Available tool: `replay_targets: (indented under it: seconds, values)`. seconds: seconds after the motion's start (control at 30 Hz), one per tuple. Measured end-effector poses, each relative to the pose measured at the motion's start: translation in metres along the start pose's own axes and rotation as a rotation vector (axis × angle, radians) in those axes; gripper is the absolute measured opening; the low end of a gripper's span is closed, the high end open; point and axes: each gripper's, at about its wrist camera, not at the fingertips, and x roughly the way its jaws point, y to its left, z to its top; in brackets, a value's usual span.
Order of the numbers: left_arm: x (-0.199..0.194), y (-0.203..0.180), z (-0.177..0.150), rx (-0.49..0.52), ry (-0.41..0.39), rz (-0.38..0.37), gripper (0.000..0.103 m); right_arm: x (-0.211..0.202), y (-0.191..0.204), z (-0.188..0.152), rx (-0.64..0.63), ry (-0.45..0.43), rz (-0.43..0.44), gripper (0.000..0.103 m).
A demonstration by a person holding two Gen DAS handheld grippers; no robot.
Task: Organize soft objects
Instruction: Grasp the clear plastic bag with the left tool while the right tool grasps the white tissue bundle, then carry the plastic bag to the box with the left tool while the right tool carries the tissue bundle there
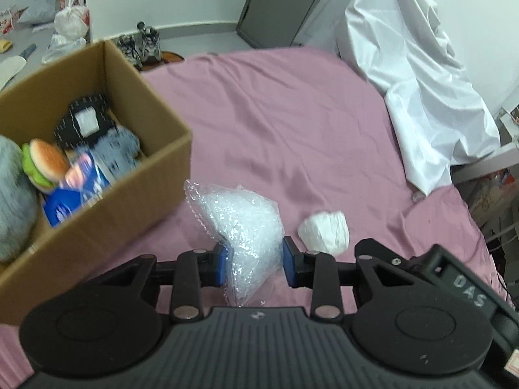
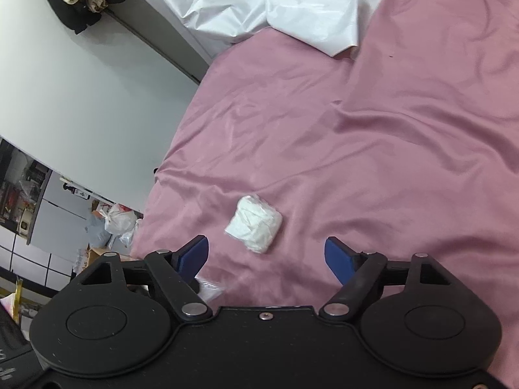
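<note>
I have the bubble-wrap bag [image 1: 246, 227] pinched between the blue pads [image 1: 223, 263] of my left hand-held gripper [image 1: 256, 262], which has closed to a narrow gap on it; the clear plastic bulges up above the pads and hangs down below them, over the pink bed sheet [image 1: 292, 123]. Just to its right a small white wrapped bundle [image 1: 325, 228] lies on the sheet, near the bed's front edge. In the right wrist view the same bundle [image 2: 254, 223] sits just ahead of my right hand-held gripper [image 2: 266, 259], whose jaws stand wide with nothing between them; the bundle is apart from both blue pads [image 2: 194, 257].

To the left of the held bag an open cardboard box [image 1: 136, 194] rests on the bed's left side. Inside I can see a plush burger [image 1: 43, 165], a grey fuzzy toy [image 1: 13, 194], a blue packet [image 1: 65, 207] and a black item with a white patch [image 1: 85, 120], all blurred. A crumpled white sheet [image 1: 415, 74] is draped over the bed's far right corner.
</note>
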Motion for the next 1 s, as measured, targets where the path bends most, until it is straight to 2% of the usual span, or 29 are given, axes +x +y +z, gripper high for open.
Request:
replay_targets:
  seconds: [0.23, 0.6, 0.7, 0.73, 0.77, 1.0]
  values:
    - [-0.009, -0.001, 0.014, 0.017, -0.041, 0.01, 0.032, 0.022, 0.01, 0.009, -0.047, 0.015, -0.017, 0.072]
    - [0.007, 0.002, 0.014, 0.026, -0.033, 0.046, 0.032, 0.054, 0.013, 0.016, -0.1, 0.034, -0.054, 0.071]
    - [0.009, 0.003, 0.015, 0.029, -0.032, 0.055, 0.032, 0.06, 0.014, 0.016, -0.124, 0.042, -0.059, 0.059]
    - [0.01, 0.003, 0.016, 0.03, -0.032, 0.057, 0.032, 0.061, 0.014, 0.016, -0.13, 0.044, -0.055, 0.05]
    - [0.01, 0.003, 0.016, 0.032, -0.032, 0.057, 0.032, 0.062, 0.014, 0.015, -0.135, 0.045, -0.054, 0.046]
    - [0.008, 0.002, 0.015, 0.049, -0.029, 0.059, 0.031, 0.051, 0.009, 0.012, -0.13, 0.027, -0.055, 0.043]
